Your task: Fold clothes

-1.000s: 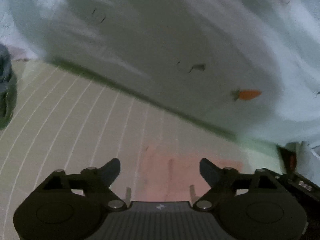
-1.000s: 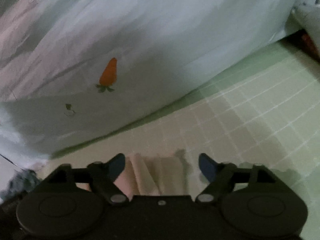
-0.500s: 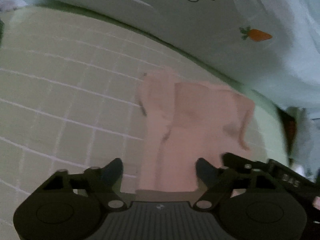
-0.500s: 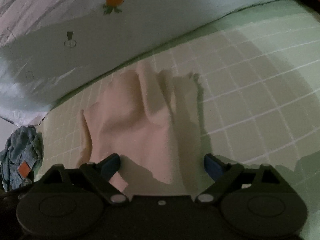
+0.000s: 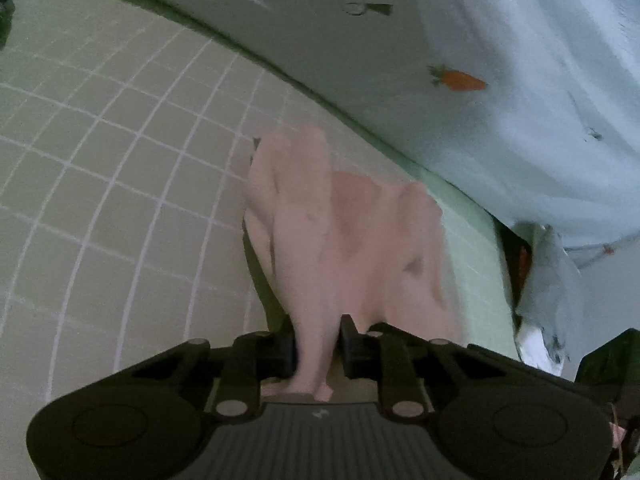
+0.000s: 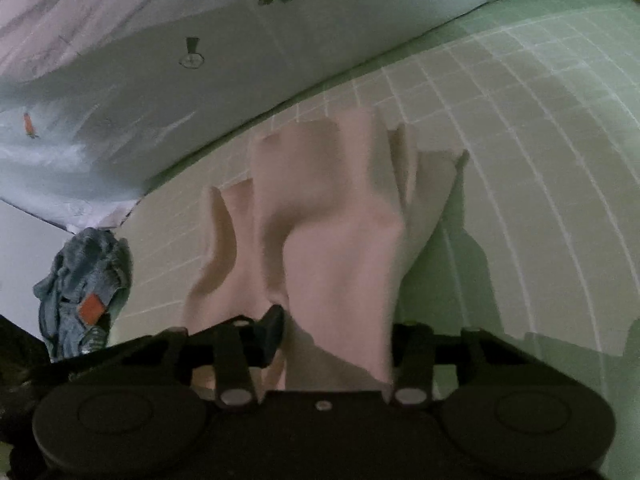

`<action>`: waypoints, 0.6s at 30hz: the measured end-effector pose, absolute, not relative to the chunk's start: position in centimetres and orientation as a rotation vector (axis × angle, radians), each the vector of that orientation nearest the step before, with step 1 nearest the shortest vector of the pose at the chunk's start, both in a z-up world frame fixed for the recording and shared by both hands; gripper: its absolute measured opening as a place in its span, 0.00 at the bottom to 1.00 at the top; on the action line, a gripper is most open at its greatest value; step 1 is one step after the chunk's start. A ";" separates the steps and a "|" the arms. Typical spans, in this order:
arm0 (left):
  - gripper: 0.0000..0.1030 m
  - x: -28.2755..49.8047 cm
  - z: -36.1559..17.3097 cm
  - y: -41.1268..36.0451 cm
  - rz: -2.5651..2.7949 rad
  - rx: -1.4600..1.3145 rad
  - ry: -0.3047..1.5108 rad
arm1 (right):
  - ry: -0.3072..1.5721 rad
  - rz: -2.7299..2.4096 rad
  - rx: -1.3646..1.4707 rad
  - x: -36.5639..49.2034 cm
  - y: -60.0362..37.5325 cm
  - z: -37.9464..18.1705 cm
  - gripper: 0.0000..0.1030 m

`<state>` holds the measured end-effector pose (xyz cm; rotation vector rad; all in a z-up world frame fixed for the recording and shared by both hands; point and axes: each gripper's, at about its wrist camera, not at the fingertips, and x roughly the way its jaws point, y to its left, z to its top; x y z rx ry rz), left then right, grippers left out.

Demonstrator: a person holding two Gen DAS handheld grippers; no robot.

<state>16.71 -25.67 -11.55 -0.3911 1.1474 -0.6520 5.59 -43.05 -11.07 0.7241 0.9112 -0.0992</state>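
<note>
One pink garment [image 5: 352, 236] lies rumpled on the green checked sheet [image 5: 100, 168]. Left gripper [image 5: 318, 350] jaws are closing, pinching its near edge; right gripper [image 6: 336, 340] jaws, also closing, straddle a wider fold. Beyond sits a carrot-print quilt [image 6: 320, 32], jeans [image 6: 86, 280] aside.

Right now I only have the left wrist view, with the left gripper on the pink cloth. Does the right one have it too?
Observer: The right gripper has the pink cloth between its jaws, which are closing. One pad is hidden under fabric, so I can't confirm a pinch.
Operator: Anything else near the cloth on that side?
Observer: A crumpled blue denim garment with an orange patch lies left of the cloth in the right wrist view, apart from it.
</note>
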 end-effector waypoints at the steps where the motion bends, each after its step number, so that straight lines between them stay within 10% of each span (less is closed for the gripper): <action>1: 0.22 16.1 -11.1 -25.4 -0.660 -0.384 1.144 | 0.906 -0.103 0.724 4.6 -42.7 -10.7 0.44; 18: 0.22 8.2 -7.8 -25.8 -0.903 -0.259 1.173 | 0.812 -0.306 0.761 -6.4 -39.9 -7.0 0.44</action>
